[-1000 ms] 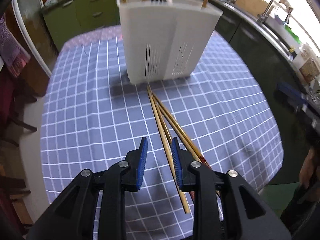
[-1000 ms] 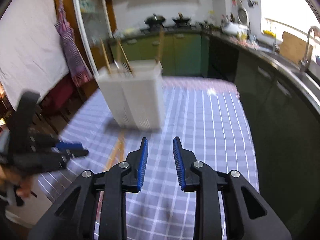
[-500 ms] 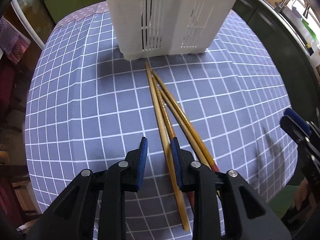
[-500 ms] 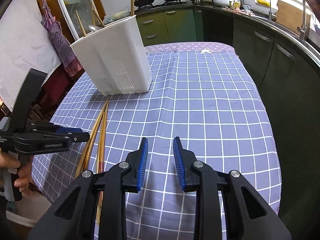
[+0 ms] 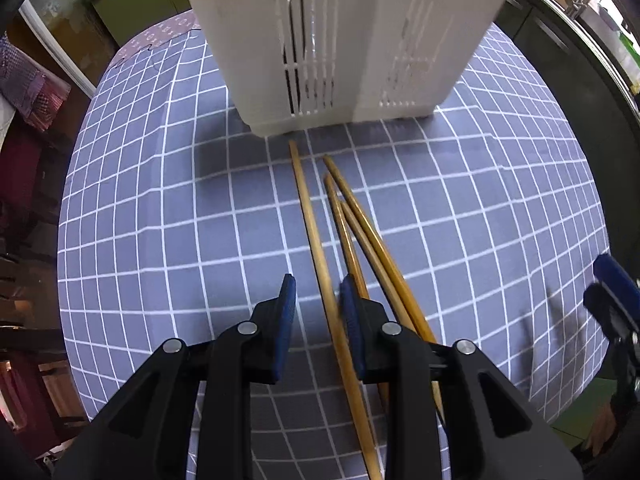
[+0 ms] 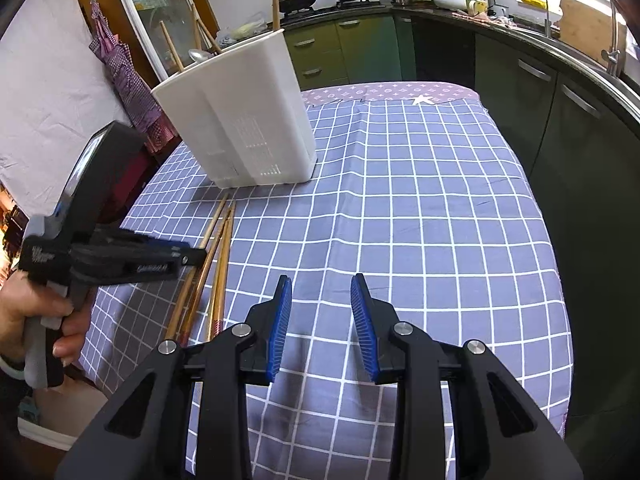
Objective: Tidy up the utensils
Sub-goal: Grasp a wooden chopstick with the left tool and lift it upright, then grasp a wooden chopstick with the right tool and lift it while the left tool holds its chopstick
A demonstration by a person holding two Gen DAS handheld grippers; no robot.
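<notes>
Several wooden chopsticks (image 5: 360, 224) lie side by side on the checked tablecloth, pointing at a white slotted utensil holder (image 5: 340, 40). My left gripper (image 5: 316, 284) points steeply down over them. Its jaws are closing, with the palest chopstick (image 5: 306, 204) between them, close to the right pad and clear of the left one. In the right wrist view the same left gripper (image 6: 196, 254) hovers over the chopsticks (image 6: 222, 240), held by a hand. My right gripper (image 6: 321, 280) hangs open above bare cloth with nothing between its fingers. The holder (image 6: 240, 120) has chopsticks and a spoon standing in it.
The table (image 6: 420, 200) carries a blue-grey grid cloth and drops off at its near and right edges. Dark cabinets and a counter with a sink (image 6: 580, 52) run along the right. A patterned cloth (image 6: 120, 72) hangs at the left wall.
My left gripper has dropped toward the chopsticks and moved closer to the holder; the pale chopstick now lies between its jaws. The right gripper has sunk a little and its jaws stand slightly wider.
</notes>
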